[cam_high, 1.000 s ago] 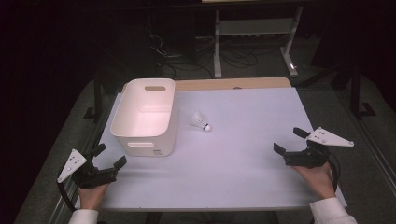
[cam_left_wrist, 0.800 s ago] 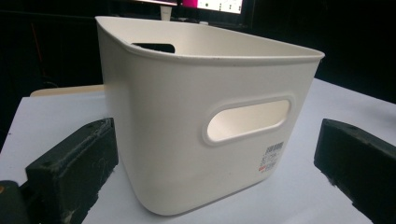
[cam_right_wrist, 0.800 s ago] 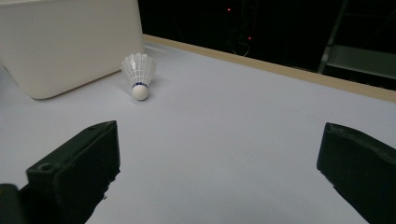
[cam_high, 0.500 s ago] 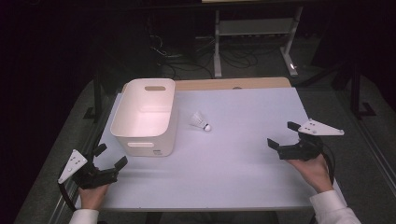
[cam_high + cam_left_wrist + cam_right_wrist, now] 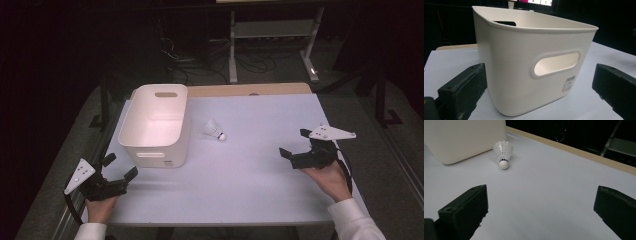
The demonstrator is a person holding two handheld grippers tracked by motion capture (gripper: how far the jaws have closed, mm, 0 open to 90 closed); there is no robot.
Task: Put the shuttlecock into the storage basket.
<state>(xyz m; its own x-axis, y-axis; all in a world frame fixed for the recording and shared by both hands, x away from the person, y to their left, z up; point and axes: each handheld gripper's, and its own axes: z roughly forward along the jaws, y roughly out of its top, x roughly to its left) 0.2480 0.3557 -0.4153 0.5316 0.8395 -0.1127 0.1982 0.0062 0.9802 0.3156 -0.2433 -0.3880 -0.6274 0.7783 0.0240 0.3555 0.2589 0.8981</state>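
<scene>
- The left gripper (image 5: 119, 167) rests at the near left corner of the table (image 5: 260, 200), jaws spread wide and holding nothing. It points at the near end of the bin (image 5: 155, 125), probably parked there so it can steady the bin if needed.
- The bin stands upright on the far left part of the table, open side up and apparently empty, so something can be dropped straight in. In the left gripper view its near wall, with the handle slot (image 5: 556, 63), sits between the two jaws but apart from them.
- The shuttlecock (image 5: 215, 131) lies on its side just right of the bin, cork end toward the near right and feathers toward the bin. It is not touching the bin. It sits in open space, easy to reach from the right.
- The right gripper (image 5: 294, 146) hovers over the right side of the table, well apart from the shuttlecock, jaws wide and empty. It aims at the shuttlecock (image 5: 503, 153), which suggests it is lining up to pick it up.
</scene>
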